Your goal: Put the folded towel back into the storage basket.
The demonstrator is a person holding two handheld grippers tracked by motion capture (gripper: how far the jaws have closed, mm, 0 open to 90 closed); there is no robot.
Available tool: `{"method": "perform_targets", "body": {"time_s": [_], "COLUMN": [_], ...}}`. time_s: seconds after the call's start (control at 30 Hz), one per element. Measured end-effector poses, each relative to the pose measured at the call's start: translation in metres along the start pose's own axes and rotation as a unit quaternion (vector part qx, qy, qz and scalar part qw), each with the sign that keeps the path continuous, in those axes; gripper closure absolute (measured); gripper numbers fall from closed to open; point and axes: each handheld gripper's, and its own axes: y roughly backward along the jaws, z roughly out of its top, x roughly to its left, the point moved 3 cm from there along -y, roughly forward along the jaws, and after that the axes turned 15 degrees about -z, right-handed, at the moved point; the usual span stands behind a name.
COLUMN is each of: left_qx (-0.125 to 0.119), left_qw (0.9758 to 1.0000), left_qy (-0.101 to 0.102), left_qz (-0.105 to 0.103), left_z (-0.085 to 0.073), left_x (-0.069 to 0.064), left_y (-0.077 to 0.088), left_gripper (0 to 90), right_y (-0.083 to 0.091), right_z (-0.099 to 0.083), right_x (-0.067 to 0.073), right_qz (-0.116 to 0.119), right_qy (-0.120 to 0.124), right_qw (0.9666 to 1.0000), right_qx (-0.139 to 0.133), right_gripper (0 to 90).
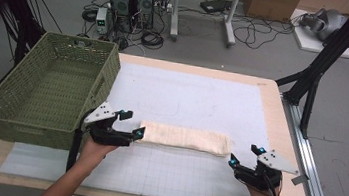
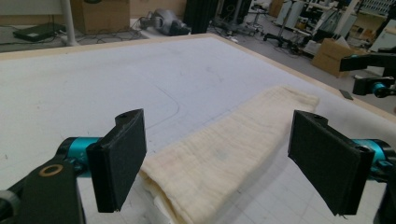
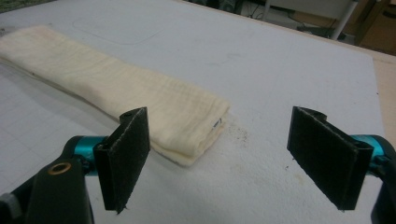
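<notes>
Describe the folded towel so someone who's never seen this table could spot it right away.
Start at the big green basket on the table's left side. Just right of it, on the white mat, lies the towel, a long cream strip between the open left gripper and the open right gripper. It is the only cloth there.

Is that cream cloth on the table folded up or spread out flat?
Folded. The cream cloth lies as a long narrow strip, and stacked layers show at its end in the right gripper view.
</notes>
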Motion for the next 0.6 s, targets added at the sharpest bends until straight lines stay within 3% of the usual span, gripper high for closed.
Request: {"method": "perform_targets", "body": {"time_s": [0.23,0.27,0.37,0.4,0.53,0.6], "left_qx": [0.022,0.038,0.053,0.068,0.076,0.093], "left_qw": [0.9993,0.9982,0.9969,0.9961,0.9951,0.9927], "left_qy": [0.022,0.037,0.046,0.041,0.044,0.053], "left_qz": [0.020,0.030,0.035,0.039,0.046,0.056], "left_z": [-0.003,-0.005,-0.007,-0.007,-0.007,-0.010], "left_x": [0.012,0.015,0.018,0.019,0.022,0.027], "left_y": [-0.009,-0.011,-0.013,-0.016,-0.019,-0.024], "left_gripper": [19.5,19.5,19.9,20.0,20.3,20.9], "right_y": [-0.001,0.000,-0.001,-0.002,-0.002,-0.002], "right_z": [-0.001,-0.001,-0.001,-0.001,-0.001,-0.001], "right_x": [0.000,0.000,0.001,0.001,0.002,0.003], "right_qz": [0.003,0.004,0.004,0.004,0.006,0.006], "right_qy": [0.001,-0.002,0.000,0.000,0.000,0.002], "right_qw": [1.0000,1.0000,1.0000,1.0000,1.0000,1.0000], "right_qx": [0.002,0.005,0.004,0.005,0.007,0.005], "right_gripper": [20.0,20.0,20.0,20.0,20.0,20.0]}}
